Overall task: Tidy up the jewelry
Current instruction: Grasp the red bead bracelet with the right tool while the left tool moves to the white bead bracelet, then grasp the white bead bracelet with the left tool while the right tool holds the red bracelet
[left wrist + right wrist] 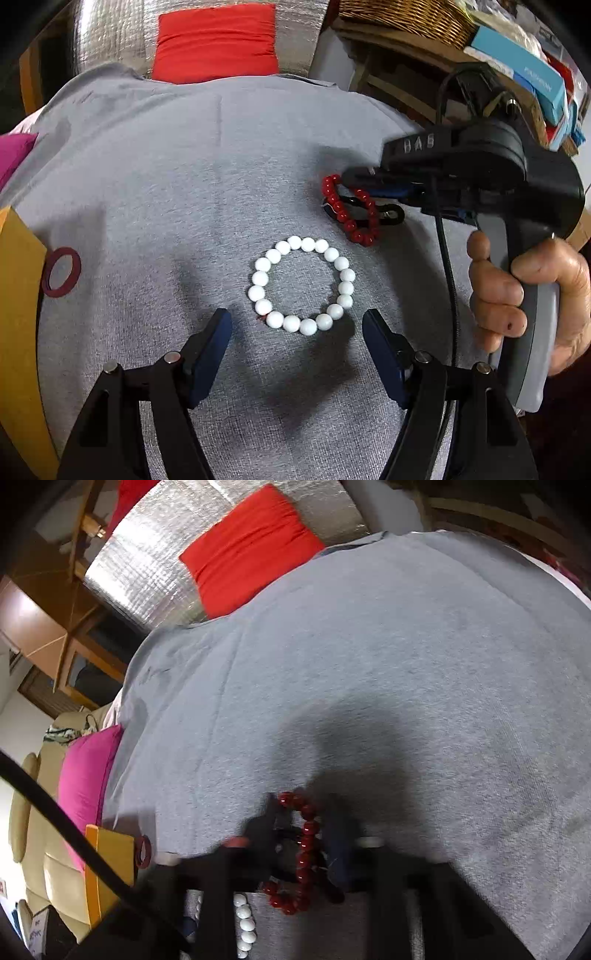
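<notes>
A white bead bracelet [302, 285] lies flat as a ring on the grey cloth [184, 177]. My left gripper [297, 328] is open, its fingers just short of the bracelet's near edge, one at each side. A red bead bracelet [349, 210] hangs from my right gripper [354, 192], which is shut on it just above the cloth, up and right of the white one. In the right wrist view the red bracelet [304, 853] sits between the blurred fingers of the right gripper [301, 834], with white beads [245, 923] below.
A dark red ring [61, 272] lies at the cloth's left edge beside a yellow box [18, 295]. A red cushion [216, 42] and silver foil pad lie behind. A pink cushion [86, 786] is at the left. Cluttered shelves and a wicker basket [406, 14] stand at the right.
</notes>
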Demonstrator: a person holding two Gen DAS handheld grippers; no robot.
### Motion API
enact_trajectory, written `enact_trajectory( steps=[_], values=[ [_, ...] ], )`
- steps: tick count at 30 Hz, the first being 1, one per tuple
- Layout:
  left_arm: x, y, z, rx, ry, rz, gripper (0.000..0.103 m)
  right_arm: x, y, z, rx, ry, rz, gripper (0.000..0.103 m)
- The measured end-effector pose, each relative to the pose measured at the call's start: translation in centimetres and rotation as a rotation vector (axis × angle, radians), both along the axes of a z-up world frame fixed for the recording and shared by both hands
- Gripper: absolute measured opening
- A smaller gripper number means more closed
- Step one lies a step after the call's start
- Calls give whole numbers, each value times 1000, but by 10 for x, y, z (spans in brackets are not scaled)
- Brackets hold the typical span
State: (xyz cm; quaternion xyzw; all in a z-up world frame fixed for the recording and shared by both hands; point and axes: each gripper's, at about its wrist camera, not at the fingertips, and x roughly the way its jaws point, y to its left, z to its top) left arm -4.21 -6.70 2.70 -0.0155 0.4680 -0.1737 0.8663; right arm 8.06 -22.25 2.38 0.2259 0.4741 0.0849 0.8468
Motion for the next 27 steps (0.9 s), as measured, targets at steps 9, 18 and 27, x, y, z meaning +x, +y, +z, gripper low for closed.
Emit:
enact_trajectory(
  steps=[9, 18, 27],
  values=[
    [0, 24, 5, 4, 8, 59, 17, -20, 0, 26, 4, -74, 15, 11],
    [-6, 42, 11, -1, -7, 79, 11, -61, -9, 60, 130, -129, 80, 11],
    [11, 37, 11, -57, -23, 125, 42, -89, -12, 62, 195, -101, 146, 11]
  ],
)
